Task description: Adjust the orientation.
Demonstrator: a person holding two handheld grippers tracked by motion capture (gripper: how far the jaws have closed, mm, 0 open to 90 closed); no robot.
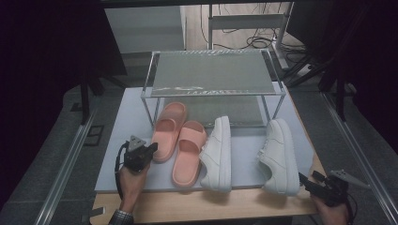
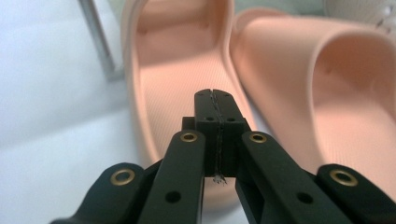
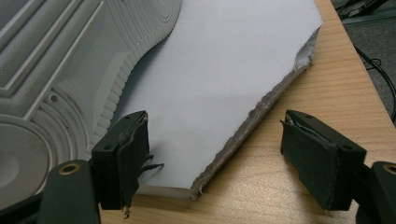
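Observation:
Two pink slides [image 1: 169,129] [image 1: 187,150] lie side by side on a white foam board [image 1: 117,159], with two white sneakers [image 1: 218,154] [image 1: 279,157] to their right. My left gripper [image 1: 151,147] is at the heel of the left slide. In the left gripper view its jaws [image 2: 215,93] are pressed together over that slide's footbed [image 2: 182,60] with nothing between them; the other slide [image 2: 327,84] is to the right. My right gripper [image 1: 302,178] stands open at the board's front right corner [image 3: 224,70]. Its jaws [image 3: 215,135] are empty, and the right sneaker's ribbed sole [image 3: 46,70] is close on the left.
A metal-framed rack with a mesh shelf [image 1: 213,72] stands at the back of the board; one of its legs [image 2: 98,37] rises beside the left slide. The board rests on a wooden table [image 1: 225,206] whose bare edge runs along the front. Cables lie on the floor behind.

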